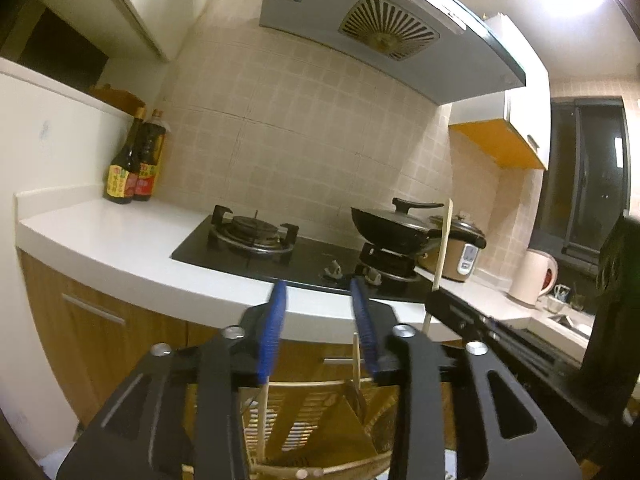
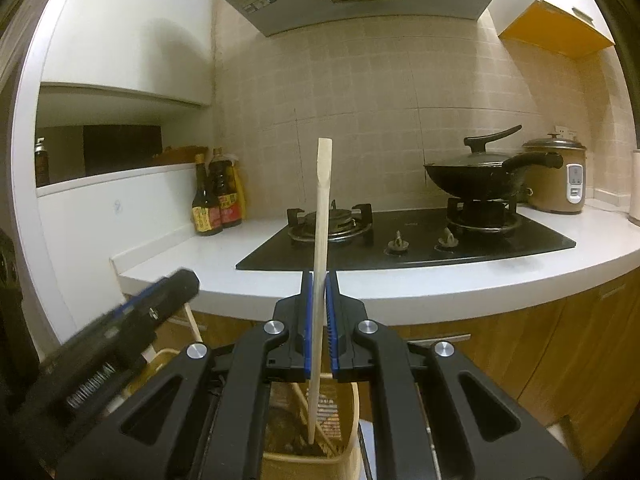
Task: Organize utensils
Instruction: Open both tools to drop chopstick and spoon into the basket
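In the right wrist view the right gripper [image 2: 319, 312] has its jaws pinching a flat wooden utensil [image 2: 322, 208], held upright, long axis running top to bottom through the centre of the frame, its lower tip hanging just inside the slatted wooden utensil holder [image 2: 348, 432] at the bottom centre. So the coming move, as I judge it, turns on a straight drop: the holder lies directly below the jaws and the stick is already lined up with its opening. The left gripper [image 1: 320, 320] has its jaws spread with nothing pressed between the pads; a thin wooden stick [image 1: 262, 420] stands in the holder below them (loose, it seems), so the right hand is the one carrying the piece. Two dark sauce bottles [image 2: 216, 196] stand at mid left on the white table [image 2: 440, 280]; their yellow and red labels carry writing too small to read, and the sticker on the range hood [image 2: 260, 2] is equally illegible.
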`<state>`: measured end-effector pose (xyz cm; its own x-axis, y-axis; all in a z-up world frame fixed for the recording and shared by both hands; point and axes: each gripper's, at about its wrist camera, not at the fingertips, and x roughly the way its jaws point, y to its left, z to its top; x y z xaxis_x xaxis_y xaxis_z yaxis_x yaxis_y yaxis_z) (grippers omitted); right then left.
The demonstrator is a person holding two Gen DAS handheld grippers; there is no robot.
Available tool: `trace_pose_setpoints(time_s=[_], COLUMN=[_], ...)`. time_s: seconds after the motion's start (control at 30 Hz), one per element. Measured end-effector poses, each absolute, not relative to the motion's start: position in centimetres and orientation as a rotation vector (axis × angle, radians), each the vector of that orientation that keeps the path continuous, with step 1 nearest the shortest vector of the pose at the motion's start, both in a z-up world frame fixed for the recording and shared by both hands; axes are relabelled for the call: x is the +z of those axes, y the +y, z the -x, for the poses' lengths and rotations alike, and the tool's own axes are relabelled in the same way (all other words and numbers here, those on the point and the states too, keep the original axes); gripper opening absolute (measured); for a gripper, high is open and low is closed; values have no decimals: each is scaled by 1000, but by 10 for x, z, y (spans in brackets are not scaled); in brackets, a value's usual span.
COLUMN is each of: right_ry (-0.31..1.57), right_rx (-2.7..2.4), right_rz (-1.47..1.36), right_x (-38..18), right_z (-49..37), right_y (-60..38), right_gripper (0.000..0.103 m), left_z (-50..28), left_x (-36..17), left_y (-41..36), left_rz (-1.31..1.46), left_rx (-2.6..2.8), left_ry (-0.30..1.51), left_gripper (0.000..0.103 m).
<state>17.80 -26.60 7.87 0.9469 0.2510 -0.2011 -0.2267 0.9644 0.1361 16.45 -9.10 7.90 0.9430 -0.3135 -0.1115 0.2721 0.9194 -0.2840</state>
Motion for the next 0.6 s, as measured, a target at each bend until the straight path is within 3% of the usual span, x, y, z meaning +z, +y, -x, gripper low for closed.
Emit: trace_pose_setpoints(time_s=[0.13, 0.27, 0.3, 0.4, 0.5, 0.6], right_ry=[237, 237, 233, 236, 248, 261], right_rx=[263, 258, 255, 260, 259, 257], right_rz=[-138, -135, -133, -130, -113, -110], right_x=[81, 82, 82, 80, 74, 65], right_z=[-164, -145, -137, -116, -91, -71], right_y=[-274, -279, -281, -283, -281, -280], right_gripper=[11, 43, 46, 49, 49, 52], left_z=[-153, -145, -142, -129, -110, -89], left_x=[84, 84, 84, 83, 80, 74], left_y=[-78, -63, -58, -50, -41, -33], left_rz=[284, 331, 343, 354, 351, 350], left_rx=[-318, -368, -376, -387, -392, -391], left_ry=[163, 221, 232, 248, 257, 271], left_gripper=[45, 49, 49, 49, 59, 60])
